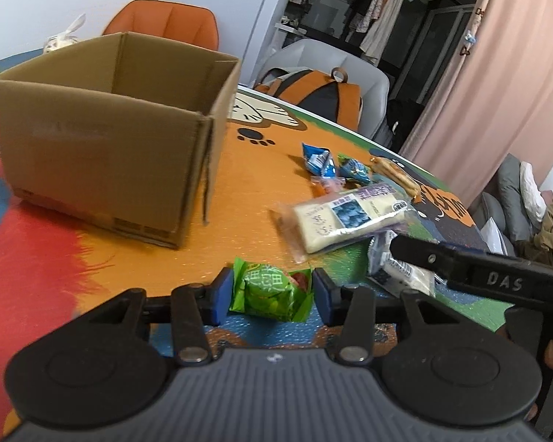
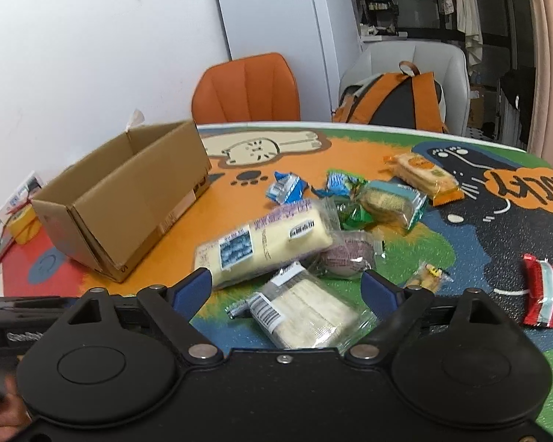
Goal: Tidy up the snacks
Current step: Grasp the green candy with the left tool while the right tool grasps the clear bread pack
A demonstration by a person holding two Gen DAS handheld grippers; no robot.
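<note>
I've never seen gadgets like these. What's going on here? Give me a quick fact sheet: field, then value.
Setting: colourful cartoon table mat
Container: open cardboard box, interior not visible
Left gripper: shut on a green snack packet
Right gripper: open, hovering over a clear-wrapped pale snack
Biggest loose item: long pale bread pack
Other loose snacks: blue wrappers, orange cracker pack, red packet
Behind the table: orange chair, backpack on a white chair

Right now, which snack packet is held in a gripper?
The green packet, shut between the left gripper pads. All other snacks lie on the table; the right gripper is open.
</note>
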